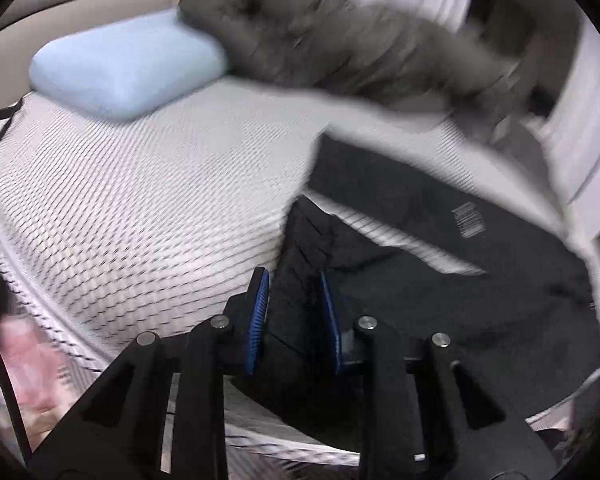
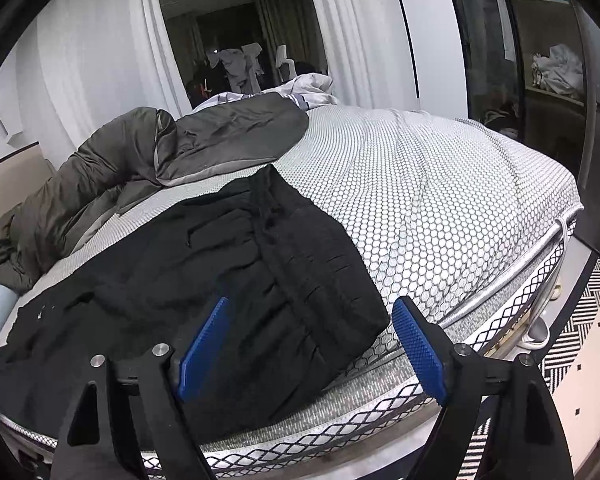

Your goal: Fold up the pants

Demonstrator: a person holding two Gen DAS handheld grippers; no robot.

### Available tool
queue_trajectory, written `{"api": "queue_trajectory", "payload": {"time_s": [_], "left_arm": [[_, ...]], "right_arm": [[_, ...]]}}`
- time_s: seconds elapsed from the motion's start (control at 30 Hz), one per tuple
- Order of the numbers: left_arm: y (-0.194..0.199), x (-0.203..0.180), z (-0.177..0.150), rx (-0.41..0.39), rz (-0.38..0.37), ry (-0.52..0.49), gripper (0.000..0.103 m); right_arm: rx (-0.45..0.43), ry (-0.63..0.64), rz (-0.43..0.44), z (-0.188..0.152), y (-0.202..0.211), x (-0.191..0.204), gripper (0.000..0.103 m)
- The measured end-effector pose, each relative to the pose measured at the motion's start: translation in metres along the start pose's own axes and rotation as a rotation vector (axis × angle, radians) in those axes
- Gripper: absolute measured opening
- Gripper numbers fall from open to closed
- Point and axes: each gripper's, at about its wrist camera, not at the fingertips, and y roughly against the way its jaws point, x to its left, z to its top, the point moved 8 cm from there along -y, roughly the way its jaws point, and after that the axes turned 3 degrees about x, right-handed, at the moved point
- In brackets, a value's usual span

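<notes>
Black pants (image 1: 440, 300) lie spread on a white honeycomb-patterned mattress (image 1: 140, 200), one leg stretching away toward the far right. In the left wrist view my left gripper (image 1: 293, 276) is shut on a raised fold of the pants' edge, with the cloth pinched between its blue pads. In the right wrist view the pants (image 2: 220, 248) lie bunched with a gathered waistband near the mattress (image 2: 440, 200) front edge. My right gripper (image 2: 312, 304) stands wide open just above that end, its blue pads on either side of the cloth and touching nothing.
A light blue pillow (image 1: 124, 68) lies at the bed's far left. A dark olive puffer jacket (image 2: 100, 184) sprawls along the far side beside the pants. White bedding (image 2: 300, 88) is heaped at the bed's end. A patterned rug (image 2: 580, 360) lies below on the right.
</notes>
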Motion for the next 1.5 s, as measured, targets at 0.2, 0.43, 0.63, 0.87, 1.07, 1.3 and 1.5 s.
{"api": "queue_trajectory", "payload": {"time_s": [0.2, 0.43, 0.63, 0.87, 1.07, 1.3, 1.5], "left_arm": [[-0.007, 0.023, -0.006, -0.015, 0.059, 0.058, 0.051], [0.000, -0.008, 0.009, -0.054, 0.048, -0.037, 0.079], [-0.035, -0.017, -0.012, -0.017, 0.049, -0.020, 0.078], [-0.025, -0.015, -0.026, -0.017, 0.068, -0.007, 0.079], [0.004, -0.038, 0.002, -0.134, -0.030, 0.042, 0.079], [-0.100, -0.116, 0.038, 0.241, -0.226, 0.115, 0.072], [-0.127, -0.116, 0.072, 0.192, -0.161, 0.213, 0.009]], "right_arm": [[0.026, -0.023, -0.011, -0.011, -0.003, -0.010, 0.085], [0.091, -0.102, 0.063, -0.016, -0.022, -0.018, 0.085], [0.088, -0.173, 0.066, -0.001, -0.038, -0.024, 0.015], [0.174, -0.159, 0.010, -0.016, -0.056, -0.040, 0.024], [0.007, -0.118, 0.029, 0.005, -0.011, -0.026, 0.073], [-0.002, -0.133, 0.082, 0.007, 0.009, -0.024, 0.079], [-0.018, -0.144, 0.082, 0.001, 0.024, -0.034, 0.082]]}}
